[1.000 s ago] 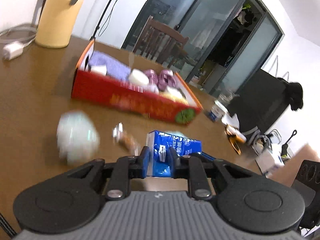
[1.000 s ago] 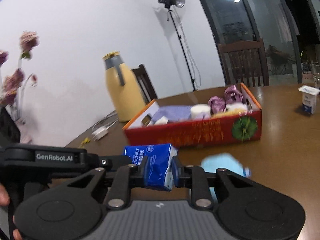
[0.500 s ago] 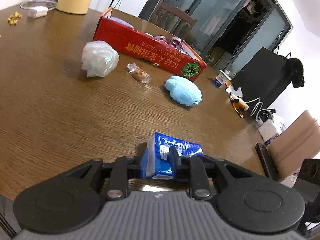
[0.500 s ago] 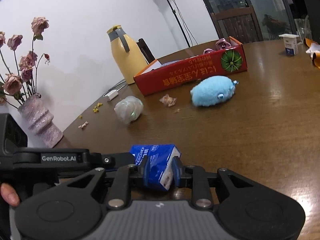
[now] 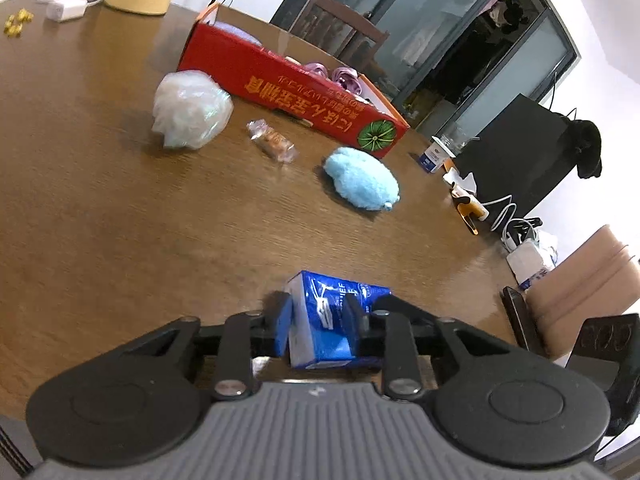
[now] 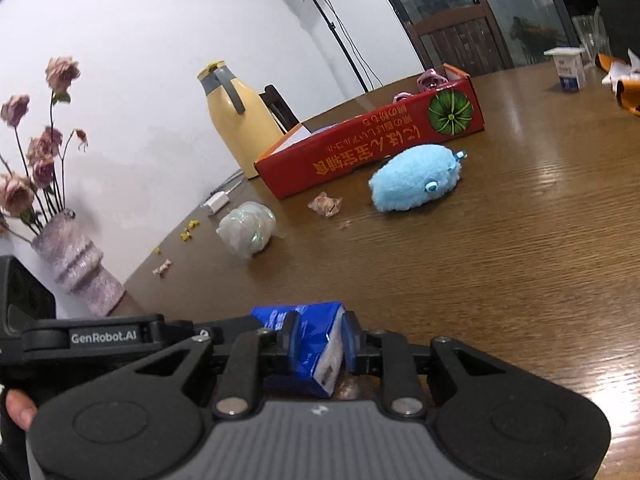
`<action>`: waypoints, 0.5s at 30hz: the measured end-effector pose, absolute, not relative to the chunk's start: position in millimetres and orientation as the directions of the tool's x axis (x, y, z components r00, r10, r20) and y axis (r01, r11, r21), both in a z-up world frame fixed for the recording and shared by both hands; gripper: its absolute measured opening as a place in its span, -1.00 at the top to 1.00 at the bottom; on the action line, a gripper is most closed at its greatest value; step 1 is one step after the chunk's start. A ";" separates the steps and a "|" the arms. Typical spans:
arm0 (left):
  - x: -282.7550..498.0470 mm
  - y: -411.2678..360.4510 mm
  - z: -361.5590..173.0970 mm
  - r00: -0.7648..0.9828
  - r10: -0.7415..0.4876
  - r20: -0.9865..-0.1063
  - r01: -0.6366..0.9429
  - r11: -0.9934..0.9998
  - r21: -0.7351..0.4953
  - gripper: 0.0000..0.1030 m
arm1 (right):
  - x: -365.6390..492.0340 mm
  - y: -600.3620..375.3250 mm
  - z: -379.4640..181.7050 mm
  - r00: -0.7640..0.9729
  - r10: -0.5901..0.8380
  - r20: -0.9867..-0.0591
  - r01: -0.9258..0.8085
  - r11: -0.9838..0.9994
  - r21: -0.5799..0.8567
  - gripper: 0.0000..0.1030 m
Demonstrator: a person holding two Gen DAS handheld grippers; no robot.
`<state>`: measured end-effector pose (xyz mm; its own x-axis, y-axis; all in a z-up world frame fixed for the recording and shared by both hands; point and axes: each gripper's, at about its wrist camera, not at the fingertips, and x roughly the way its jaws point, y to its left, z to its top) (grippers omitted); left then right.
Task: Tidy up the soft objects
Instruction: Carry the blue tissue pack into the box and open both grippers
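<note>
Table (image 5: 100, 220), brown wood: bears all items. Red box (image 5: 288, 92), far centre, holds 2 purple soft items. Blue plush (image 5: 362, 182), right of centre, near box. Clear crumpled bag (image 5: 190, 110), left. Blue tissue pack (image 5: 326, 326), near edge, gripped at both ends: left gripper (image 5: 320, 320) pinching it, jaws opening; right gripper (image 6: 318, 344) pinching it, jaws closing. Wrapped candy (image 5: 272, 142), centre.
</note>
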<state>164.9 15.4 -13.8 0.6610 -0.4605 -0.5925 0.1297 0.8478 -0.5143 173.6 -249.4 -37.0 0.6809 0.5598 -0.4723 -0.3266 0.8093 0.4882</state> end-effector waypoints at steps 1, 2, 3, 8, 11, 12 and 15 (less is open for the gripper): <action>167.4 13.7 -8.9 0.672 -0.453 -0.586 0.138 0.854 -0.502 0.46 | 176.8 -248.9 -34.3 0.685 0.559 -0.466 -0.328 0.809 0.488 0.64; 171.0 13.2 -2.9 0.685 -0.450 -0.574 0.147 0.856 -0.495 0.46 | 181.5 -248.1 -29.4 0.692 0.557 -0.458 -0.330 0.810 0.485 0.64; 175.6 13.0 3.8 0.698 -0.448 -0.559 0.158 0.857 -0.490 0.47 | 185.6 -246.5 -24.5 0.701 0.553 -0.451 -0.333 0.812 0.478 0.64; 236.4 27.2 59.7 0.768 -0.449 -0.456 0.222 0.855 -0.468 0.47 | 244.7 -235.3 28.4 0.734 0.567 -0.375 -0.398 0.806 0.439 0.64; 296.4 39.1 97.7 0.799 -0.458 -0.390 0.265 0.850 -0.455 0.47 | 305.5 -227.4 61.0 0.747 0.584 -0.318 -0.430 0.789 0.440 0.64; 316.0 41.6 105.5 0.802 -0.457 -0.383 0.276 0.854 -0.441 0.47 | 327.7 -224.5 68.4 0.744 0.589 -0.314 -0.427 0.782 0.454 0.64; 378.4 47.1 118.2 0.817 -0.426 -0.388 0.256 0.872 -0.418 0.47 | 399.0 -210.8 83.7 0.741 0.591 -0.319 -0.404 0.772 0.491 0.64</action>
